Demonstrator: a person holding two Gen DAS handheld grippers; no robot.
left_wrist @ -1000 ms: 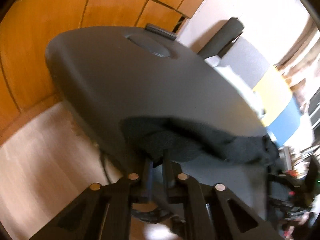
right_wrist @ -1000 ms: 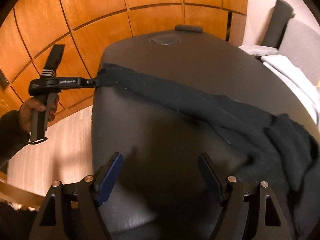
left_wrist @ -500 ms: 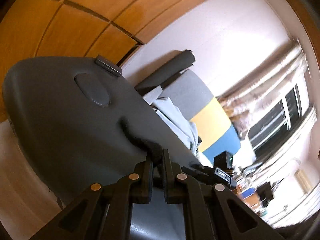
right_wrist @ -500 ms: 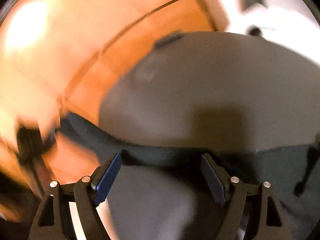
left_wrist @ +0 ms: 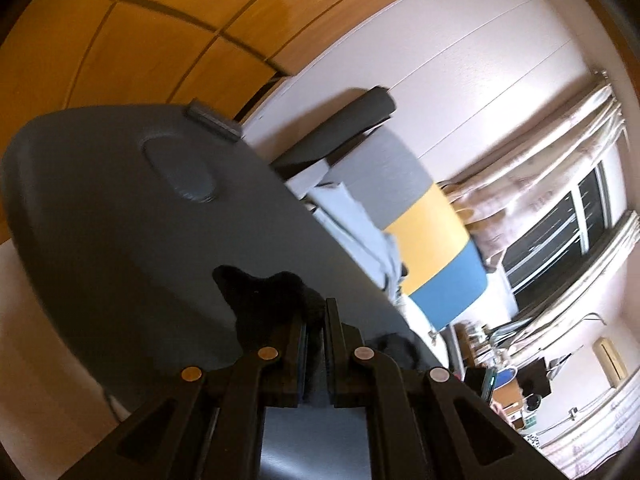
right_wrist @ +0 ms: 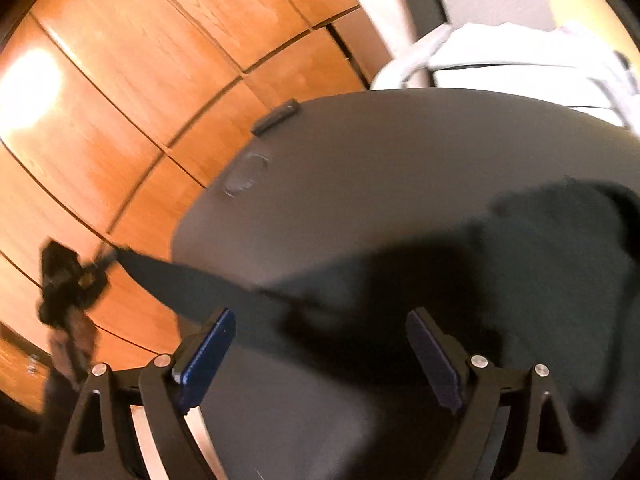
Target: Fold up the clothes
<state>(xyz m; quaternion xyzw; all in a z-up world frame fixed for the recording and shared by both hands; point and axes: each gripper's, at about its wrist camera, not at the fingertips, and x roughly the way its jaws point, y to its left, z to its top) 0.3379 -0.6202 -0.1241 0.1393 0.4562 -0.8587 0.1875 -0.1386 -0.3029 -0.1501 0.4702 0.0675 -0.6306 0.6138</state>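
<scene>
Item: black garment (right_wrist: 460,280), draped across dark grey tabletop (right_wrist: 380,152) past its left edge. My left gripper (left_wrist: 316,320) pinches its end; my right gripper (right_wrist: 320,344) gapes wide, empty. Surroundings: wood-panelled wall (right_wrist: 140,80), striped sofa (left_wrist: 432,232).

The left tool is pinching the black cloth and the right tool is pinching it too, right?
Not quite. The left tool does pinch the black cloth, but the right wrist view shows the right tool wide open, holding nothing.

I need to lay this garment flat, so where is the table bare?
The far half of the table is bare, between the round inset and the garment. The near right side is crowded with bunched garment; a stretched strip crosses the near left edge.
</scene>
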